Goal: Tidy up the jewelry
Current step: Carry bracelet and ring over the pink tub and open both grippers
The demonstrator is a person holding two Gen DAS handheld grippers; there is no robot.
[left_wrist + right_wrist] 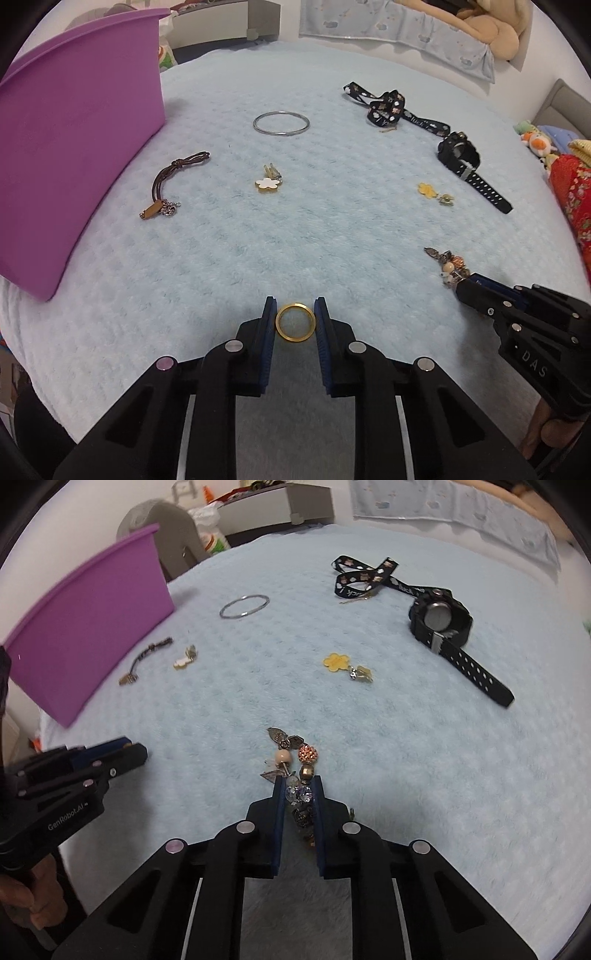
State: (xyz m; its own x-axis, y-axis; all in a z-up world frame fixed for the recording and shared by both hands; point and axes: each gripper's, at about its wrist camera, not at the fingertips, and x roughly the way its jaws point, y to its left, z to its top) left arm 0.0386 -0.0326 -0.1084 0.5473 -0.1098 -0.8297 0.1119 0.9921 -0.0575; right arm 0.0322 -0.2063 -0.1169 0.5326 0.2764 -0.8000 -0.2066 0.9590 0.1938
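A gold ring point(295, 322) sits between the blue pads of my left gripper point(295, 314), which is shut on it just above the pale blue blanket point(258, 251). My right gripper point(298, 790) is shut on a beaded charm bracelet point(295, 757); its beads and metal leaves trail forward onto the blanket. Each gripper shows in the other's view: the right gripper point(466, 287) at the bracelet point(448, 264), the left gripper point(138, 751) at the left edge. A purple bin point(74, 147) stands at the far left.
Spread over the blanket are a silver bangle point(280, 123), a brown cord bracelet point(168, 184), a white flower charm point(266, 183), a yellow flower charm point(426, 189), a black watch point(461, 155) and a patterned black lanyard point(388, 107). Plush toys and bedding lie beyond.
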